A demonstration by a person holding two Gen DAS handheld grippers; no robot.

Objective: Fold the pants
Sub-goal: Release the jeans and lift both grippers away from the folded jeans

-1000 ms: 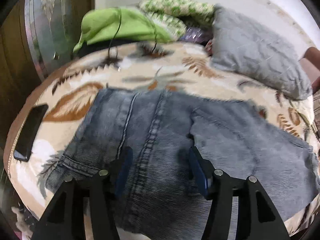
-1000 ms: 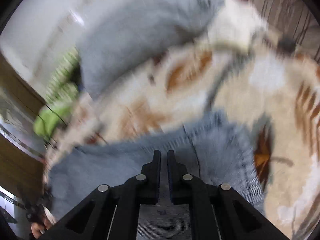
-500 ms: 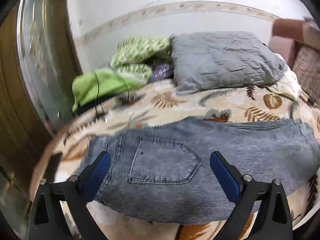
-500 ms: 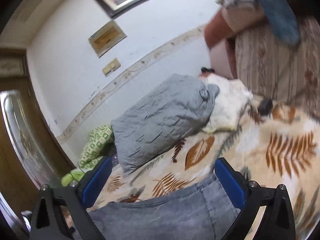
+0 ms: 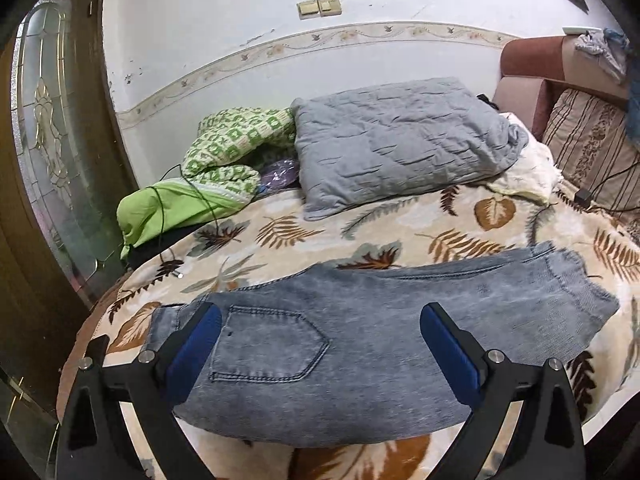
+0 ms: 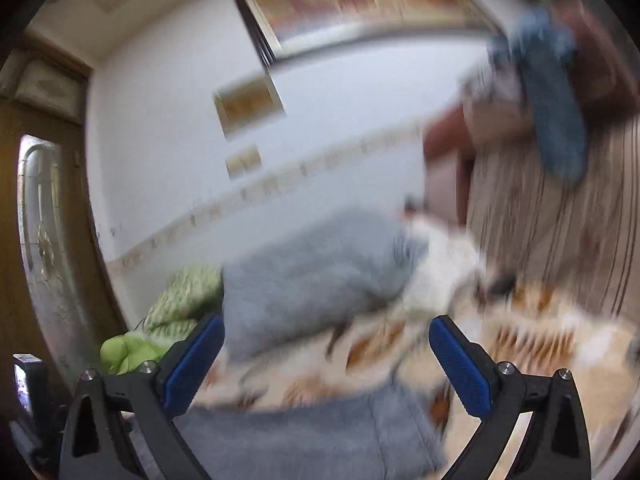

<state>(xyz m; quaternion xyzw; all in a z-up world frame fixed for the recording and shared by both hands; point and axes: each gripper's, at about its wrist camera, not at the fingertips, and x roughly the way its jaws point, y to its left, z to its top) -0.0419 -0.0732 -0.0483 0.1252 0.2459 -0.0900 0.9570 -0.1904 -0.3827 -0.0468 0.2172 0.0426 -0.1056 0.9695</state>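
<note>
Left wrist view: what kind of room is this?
Most likely a bedroom in a home. The jeans lie on a bed under a leaf-print blanket, with a grey pillow toward the wall and a padded headboard at the right. Light switches sit on the wall above.

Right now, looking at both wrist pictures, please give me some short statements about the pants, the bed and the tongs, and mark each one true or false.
1. The jeans lie folded on the leaf-print blanket. True.
2. The left tongs are clamped on the jeans. False: they stand wide open, with nothing pinched between them.
3. A back pocket faces up. True.
4. The grey pillow lies on top of the jeans. False: it lies farther back, apart from them.
5. The right tongs are shut. False: they are wide open and hold nothing.
</note>
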